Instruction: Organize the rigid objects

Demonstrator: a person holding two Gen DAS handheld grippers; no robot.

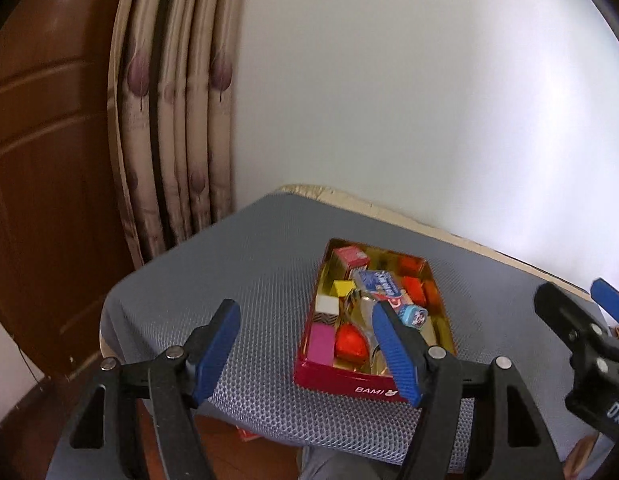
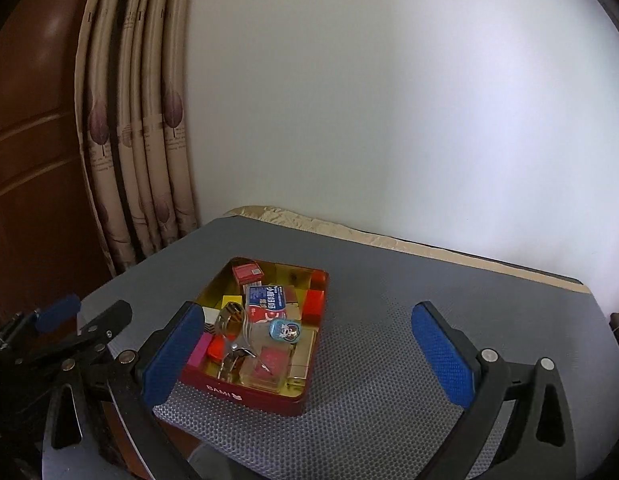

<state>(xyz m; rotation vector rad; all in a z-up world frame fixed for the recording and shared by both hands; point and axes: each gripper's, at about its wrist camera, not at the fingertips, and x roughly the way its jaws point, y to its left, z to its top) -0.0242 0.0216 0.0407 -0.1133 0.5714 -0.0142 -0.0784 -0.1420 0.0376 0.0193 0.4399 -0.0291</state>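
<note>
Hovering above worktop [image 2: 389, 320], both tools spread wide, nothing held. Left tool [image 1: 305, 350] near tin's left front corner; right tool [image 2: 309, 354] frames tin [image 2: 245, 394] between fingers. Tin sits mid-mat, crammed: blocks, toothpaste box [image 2: 265, 300], blue tag [image 2: 284, 330], metal clip [image 2: 235, 350]. Looks like everything gathered in tin for containment; tools backed off, likely sorting done or next pick pending.

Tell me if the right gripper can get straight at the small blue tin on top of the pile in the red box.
Probably yes. The right gripper is open and empty, and the small blue tin lies uncovered on top in the red box.
</note>
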